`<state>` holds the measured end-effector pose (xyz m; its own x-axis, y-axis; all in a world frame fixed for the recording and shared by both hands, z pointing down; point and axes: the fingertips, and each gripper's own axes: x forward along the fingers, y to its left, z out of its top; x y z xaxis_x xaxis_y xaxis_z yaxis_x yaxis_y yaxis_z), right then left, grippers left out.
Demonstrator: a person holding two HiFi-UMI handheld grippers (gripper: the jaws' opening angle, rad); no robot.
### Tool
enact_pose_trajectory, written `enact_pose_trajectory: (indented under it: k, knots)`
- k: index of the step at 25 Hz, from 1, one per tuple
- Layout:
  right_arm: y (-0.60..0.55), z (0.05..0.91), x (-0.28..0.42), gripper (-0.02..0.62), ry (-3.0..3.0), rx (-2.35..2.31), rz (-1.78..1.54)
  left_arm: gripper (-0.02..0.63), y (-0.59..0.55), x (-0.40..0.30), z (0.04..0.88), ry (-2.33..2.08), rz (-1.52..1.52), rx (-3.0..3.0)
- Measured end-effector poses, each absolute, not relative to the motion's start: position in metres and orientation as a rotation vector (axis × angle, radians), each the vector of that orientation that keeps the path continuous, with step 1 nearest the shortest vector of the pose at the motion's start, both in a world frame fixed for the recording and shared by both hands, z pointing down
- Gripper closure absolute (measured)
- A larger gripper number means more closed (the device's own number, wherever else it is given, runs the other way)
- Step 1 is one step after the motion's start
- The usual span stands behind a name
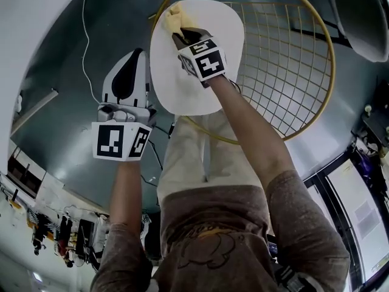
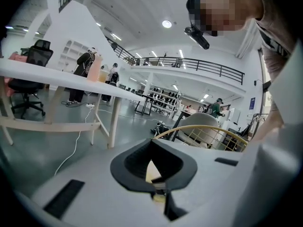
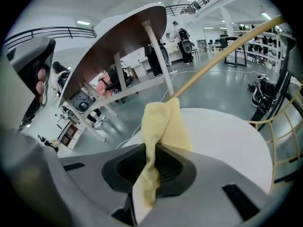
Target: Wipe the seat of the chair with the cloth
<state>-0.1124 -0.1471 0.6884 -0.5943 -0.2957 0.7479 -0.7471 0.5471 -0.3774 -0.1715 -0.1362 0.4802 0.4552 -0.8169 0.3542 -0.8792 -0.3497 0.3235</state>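
Currently wiping: cloth at far edge of seat

Right gripper (image 3: pixel 154 163) has its jaws clamped on a pale yellow soft cloth (image 3: pixel 165 122). The fabric is bunched between the pads, with one tail hanging below them and the rest standing up past the tips. In the head view this gripper (image 1: pixel 180 37) reaches out over the chair, and the cloth (image 1: pixel 173 18) sits on the far left rim of the white oval seat pad (image 1: pixel 182 90). It looks to be touching the pad, but I can't confirm contact pressure.

Left gripper (image 2: pixel 154 167) has its jaws together with nothing between them. In the head view it (image 1: pixel 137 52) hangs over the grey floor just beside the seat's left edge. It is not touching the chair and not steadying it.

Beyond the pad is a round gold wire-grid chair frame (image 1: pixel 285 72), which wraps the seat's far and right sides.

Progress, as a judgement: the wipe is under way, with the cloth at the far end of a stroke or starting one. The seat shows no streaks, damp marks or dirt, so I can't tell which areas are done. The middle, the near edge and the right side by the wire frame presumably need passes.

Cloth look: thin, limp and crumpled, a uniform light yellow, with no visible soiling. Only a small wad meets the seat, so each stroke covers a narrow strip.
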Motion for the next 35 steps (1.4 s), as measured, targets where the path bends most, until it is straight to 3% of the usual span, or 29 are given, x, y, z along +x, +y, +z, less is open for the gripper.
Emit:
enact_pose_trajectory:
  k: [16,35]
  knots:
    - [-0.063,0.683,-0.168,0.525,-2.252,0.535,0.987,0.597,-0.124,-0.172,0.478,-1.447,0.159,2.220]
    - [-0.085,0.655,-0.006,0.525,-2.158,0.905,1.019,0.597,-0.120,-0.129,0.456,-1.400,0.155,2.270]
